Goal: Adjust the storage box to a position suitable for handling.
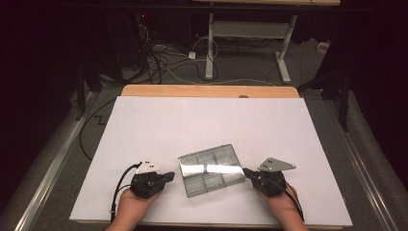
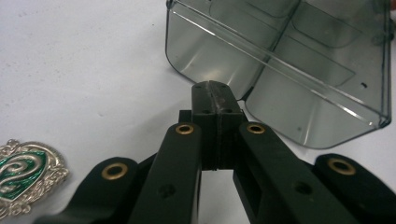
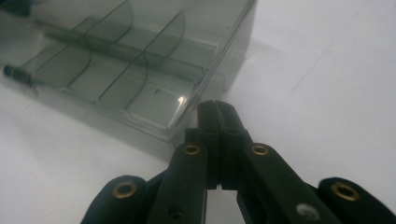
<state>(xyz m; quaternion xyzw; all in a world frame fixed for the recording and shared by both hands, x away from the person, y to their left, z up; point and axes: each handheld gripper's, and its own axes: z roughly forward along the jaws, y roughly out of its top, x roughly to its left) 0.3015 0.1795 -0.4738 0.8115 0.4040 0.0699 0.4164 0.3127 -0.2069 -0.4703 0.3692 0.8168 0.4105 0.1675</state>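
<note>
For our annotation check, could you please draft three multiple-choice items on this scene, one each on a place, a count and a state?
1. Where does the clear divided box lie?
A. between the two claws
B. at the table's far edge
C. on the floor

2. How many compartments does the box have?
A. two
B. six
C. twelve

3. How do the left claw's jaws stand?
A. wide open
B. shut on the box
C. shut on nothing

Key: 1 A, the left claw and right claw flank it; 2 B, the high view shows two rows of three; 3 C, the jaws meet short of the box.
</note>
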